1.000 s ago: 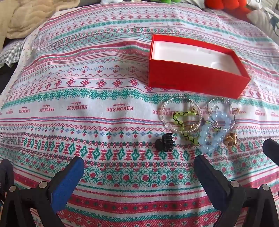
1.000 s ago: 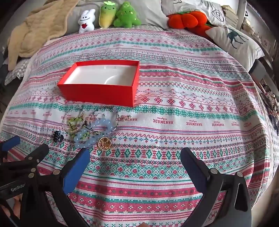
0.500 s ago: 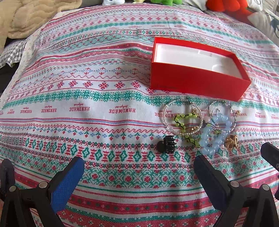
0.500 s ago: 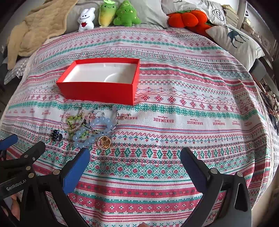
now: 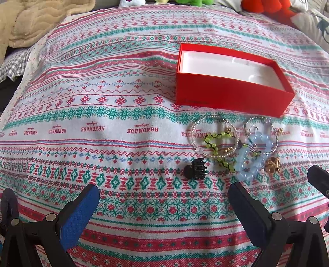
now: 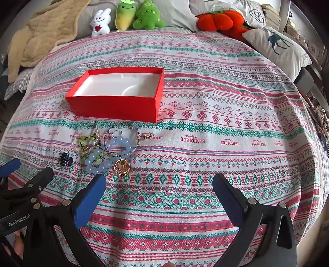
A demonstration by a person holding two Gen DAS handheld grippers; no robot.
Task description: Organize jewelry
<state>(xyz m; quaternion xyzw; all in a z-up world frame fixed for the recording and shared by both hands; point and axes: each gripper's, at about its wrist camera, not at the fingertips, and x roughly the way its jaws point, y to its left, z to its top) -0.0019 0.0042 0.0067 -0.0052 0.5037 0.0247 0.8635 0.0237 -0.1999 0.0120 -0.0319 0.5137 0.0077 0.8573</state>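
An open red box (image 5: 232,94) with an empty white inside sits on the patterned bedspread; it also shows in the right wrist view (image 6: 117,96). In front of it lies a pile of jewelry: clear bead hoops (image 5: 205,131), a green bead bracelet (image 5: 218,145), a pale blue bead bracelet (image 5: 249,162), a gold piece (image 5: 272,164) and a black hair claw (image 5: 195,169). The pile also shows in the right wrist view (image 6: 102,147). My left gripper (image 5: 164,201) is open and empty, just short of the claw. My right gripper (image 6: 159,191) is open and empty, right of the pile.
Plush toys (image 6: 127,16), an orange plush (image 6: 220,20) and a deer pillow (image 6: 277,47) line the far edge of the bed. A beige blanket (image 6: 41,35) lies at the far left. A small earring (image 6: 149,135) lies apart, right of the hoops.
Both grippers have drifted slightly; the box and jewelry sit a little lower in the left view. Nothing was taken hold of.
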